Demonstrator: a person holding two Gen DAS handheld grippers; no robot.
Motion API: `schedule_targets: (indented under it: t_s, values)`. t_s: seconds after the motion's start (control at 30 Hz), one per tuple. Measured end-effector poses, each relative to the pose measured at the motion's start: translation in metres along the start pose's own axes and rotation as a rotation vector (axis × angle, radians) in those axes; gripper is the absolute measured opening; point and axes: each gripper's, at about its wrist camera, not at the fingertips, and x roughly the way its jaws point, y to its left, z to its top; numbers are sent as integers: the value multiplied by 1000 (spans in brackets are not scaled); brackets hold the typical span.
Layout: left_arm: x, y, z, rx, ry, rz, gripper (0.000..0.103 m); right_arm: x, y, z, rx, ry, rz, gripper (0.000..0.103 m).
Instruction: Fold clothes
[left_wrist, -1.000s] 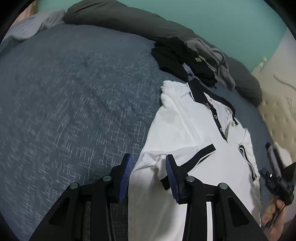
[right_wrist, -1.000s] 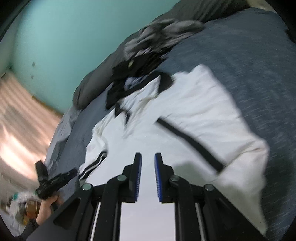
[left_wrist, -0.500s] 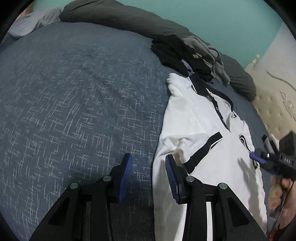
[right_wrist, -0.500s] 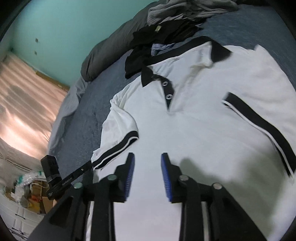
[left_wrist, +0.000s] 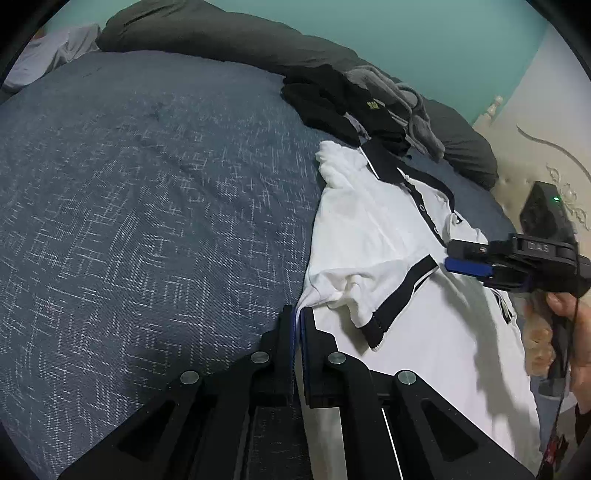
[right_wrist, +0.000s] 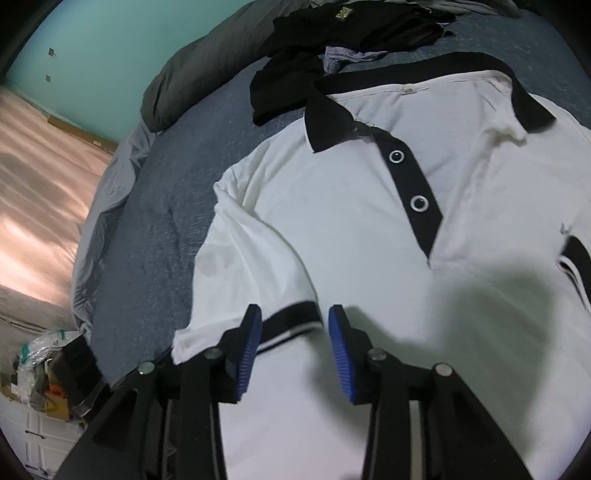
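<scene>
A white polo shirt with black collar, placket and sleeve bands lies face up on the blue bedspread. My left gripper is shut on the shirt's side edge, just below the folded-in sleeve. In the right wrist view the same polo shirt fills the frame. My right gripper hangs over the other sleeve. Its jaws are opening, with the black sleeve band between them and the pads not pressing it. A hand holds the right gripper above the shirt's chest.
A pile of black and grey clothes lies just beyond the collar. A dark grey duvet runs along the teal wall. A cream headboard stands at the right. Boxes and bags sit on the floor beside the bed.
My left gripper's jaws have closed on the shirt's side edge. The right gripper has swept across the shirt to the far sleeve, and its jaws have spread wider.
</scene>
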Motion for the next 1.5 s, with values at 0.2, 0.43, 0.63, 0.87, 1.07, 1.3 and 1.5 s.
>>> schedule_targets:
  t_s: [0.2,0.43,0.63,0.87,1.07,1.3,1.5]
  values:
    - [-4,6,2,-26,-7,-22,3,15,6,2,-48,18,-65,25]
    - [-4,14,4,-58,-17,-23,3,-1,2,3,-93,16,-80,3]
    - [1,16,3,-60,-8,-13,3,6,-10,2,-53,42,-66,3]
    - [2,17,3,-64,0,-20,3,-15,14,-1,-112,-38,-109,36]
    - [1,20,3,-90,6,-46,3,-10,68,-34,-253,-23,-78,37]
    - [1,21,4,-91,11,-55,3,26,106,-71,-369,41,-92,37]
    - [3,22,5,-92,15,-60,3,48,123,-85,-452,56,-140,36]
